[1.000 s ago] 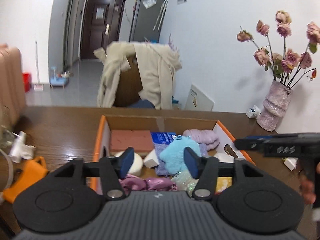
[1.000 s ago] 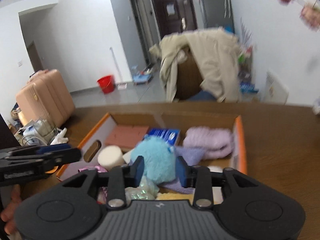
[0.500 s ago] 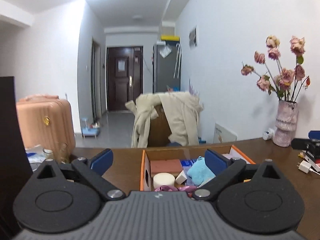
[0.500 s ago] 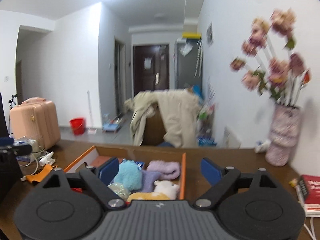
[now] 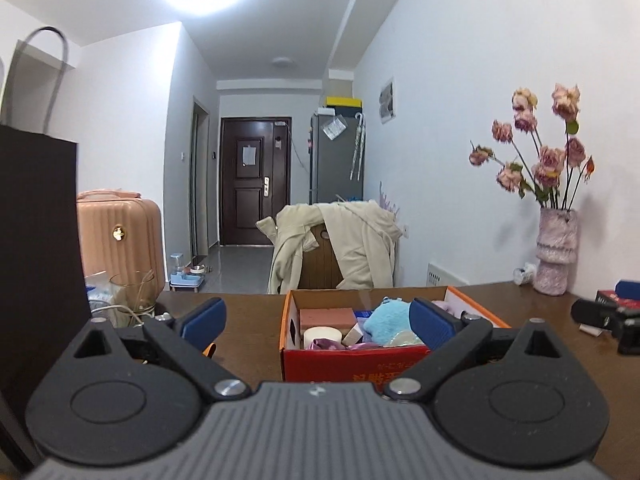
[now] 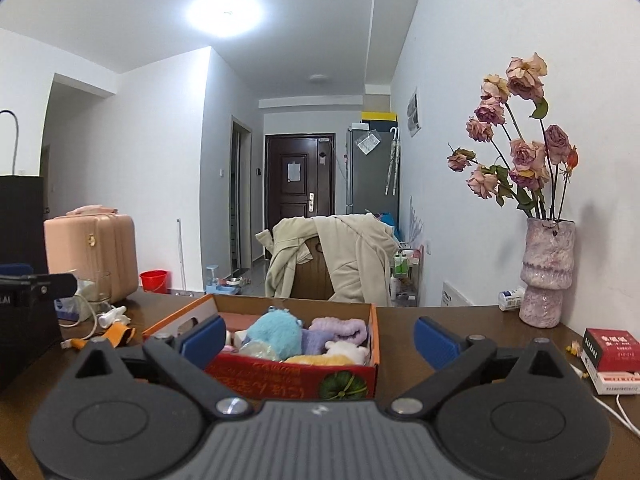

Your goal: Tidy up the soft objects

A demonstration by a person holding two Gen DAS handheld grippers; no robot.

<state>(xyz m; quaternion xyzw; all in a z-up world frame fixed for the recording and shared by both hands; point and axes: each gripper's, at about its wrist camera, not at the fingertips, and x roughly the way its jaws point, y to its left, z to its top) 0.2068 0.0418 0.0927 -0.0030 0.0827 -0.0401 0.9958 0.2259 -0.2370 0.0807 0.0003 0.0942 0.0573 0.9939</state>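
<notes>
I see both my left gripper and right gripper with fingers spread wide, having just opened, nothing between them. The soft toys sit packed in the cardboard box on the desk, just beyond the fingers.

Cardboard box near wall partly masked by left tongs body; print on red front unreadable. Box floor hidden under blue plush and other soft items. Black bag cut by left edge of left wrist view. Red book title too small to read. Chair mostly hidden beneath beige coat.
</notes>
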